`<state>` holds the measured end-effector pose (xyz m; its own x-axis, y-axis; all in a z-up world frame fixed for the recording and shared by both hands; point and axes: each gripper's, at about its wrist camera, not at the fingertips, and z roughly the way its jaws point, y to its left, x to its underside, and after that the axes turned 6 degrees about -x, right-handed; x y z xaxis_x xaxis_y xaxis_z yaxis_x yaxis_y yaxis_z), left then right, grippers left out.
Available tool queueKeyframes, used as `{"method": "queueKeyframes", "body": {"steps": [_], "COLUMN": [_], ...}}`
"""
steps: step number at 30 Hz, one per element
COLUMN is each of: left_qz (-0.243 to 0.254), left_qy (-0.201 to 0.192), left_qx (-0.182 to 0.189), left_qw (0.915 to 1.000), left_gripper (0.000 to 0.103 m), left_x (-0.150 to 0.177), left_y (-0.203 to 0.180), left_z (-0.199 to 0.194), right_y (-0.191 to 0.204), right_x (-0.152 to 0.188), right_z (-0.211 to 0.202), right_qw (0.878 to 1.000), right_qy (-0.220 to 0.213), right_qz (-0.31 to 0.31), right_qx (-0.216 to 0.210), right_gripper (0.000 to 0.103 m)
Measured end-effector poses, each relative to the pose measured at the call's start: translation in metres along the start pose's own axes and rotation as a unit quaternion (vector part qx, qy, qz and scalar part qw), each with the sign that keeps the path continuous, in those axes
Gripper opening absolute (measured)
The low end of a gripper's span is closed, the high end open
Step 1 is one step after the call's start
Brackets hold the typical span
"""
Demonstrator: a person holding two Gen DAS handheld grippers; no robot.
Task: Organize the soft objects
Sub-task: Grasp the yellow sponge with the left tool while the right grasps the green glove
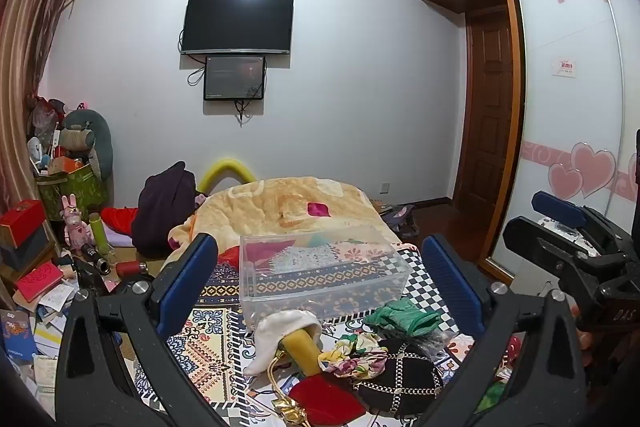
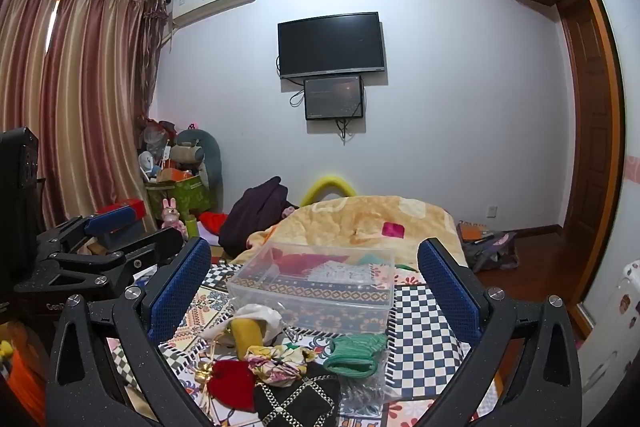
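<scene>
On the patterned bed (image 1: 224,339), both the left gripper (image 1: 316,283) and right gripper (image 2: 314,287) hovered spread wide, grasping nothing. A clear box (image 2: 316,285) sat beyond the green cloth (image 2: 354,349) and floral scrunchie (image 2: 280,361).

The left gripper (image 1: 316,277) was black with tiny sparkly specks; each of its two fingers wore a blue bumpy pad (image 1: 188,275); round silver screws (image 1: 139,287) sat just behind the pads; the right gripper (image 2: 314,279) looked the same, with blue pads (image 2: 450,285) and silver screws (image 2: 496,293); pale letters marked each black body, too blurry to read.
</scene>
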<state>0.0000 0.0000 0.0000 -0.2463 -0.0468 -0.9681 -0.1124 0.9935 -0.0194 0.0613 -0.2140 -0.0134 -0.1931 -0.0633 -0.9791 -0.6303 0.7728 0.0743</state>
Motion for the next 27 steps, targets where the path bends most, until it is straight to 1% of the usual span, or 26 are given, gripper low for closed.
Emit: {"method": "queueKeyframes", "body": {"steps": [8, 14, 17, 20, 24, 27], "left_qz": [0.000, 0.002, 0.004, 0.004, 0.000, -0.006], "left_qy": [0.003, 0.027, 0.052, 0.089, 0.146, 0.175], "left_qx": [0.000, -0.001, -0.001, -0.001, 0.003, 0.006], "left_qw": [1.0000, 0.9996, 0.9987, 0.9961, 0.9893, 0.9845], "left_gripper": [0.103, 0.103, 0.103, 0.103, 0.103, 0.103], "left_x": [0.001, 0.009, 0.021, 0.036, 0.065, 0.081], "left_y": [0.000, 0.002, 0.001, 0.005, 0.011, 0.014], "left_z": [0.001, 0.013, 0.026, 0.042, 0.067, 0.081], "right_y": [-0.002, -0.013, -0.021, -0.032, -0.044, -0.053], "right_x": [0.002, 0.013, 0.023, 0.039, 0.060, 0.076], "right_z": [0.002, 0.011, 0.018, 0.028, 0.042, 0.054], "right_qw": [1.000, 1.000, 0.999, 0.997, 0.992, 0.987], "right_qy": [0.003, 0.022, 0.042, 0.072, 0.115, 0.149], "right_qz": [0.002, 0.014, 0.022, 0.028, 0.037, 0.050], "right_qx": [0.001, 0.007, 0.011, 0.016, 0.023, 0.022], "right_gripper": [0.103, 0.103, 0.103, 0.103, 0.103, 0.103]}}
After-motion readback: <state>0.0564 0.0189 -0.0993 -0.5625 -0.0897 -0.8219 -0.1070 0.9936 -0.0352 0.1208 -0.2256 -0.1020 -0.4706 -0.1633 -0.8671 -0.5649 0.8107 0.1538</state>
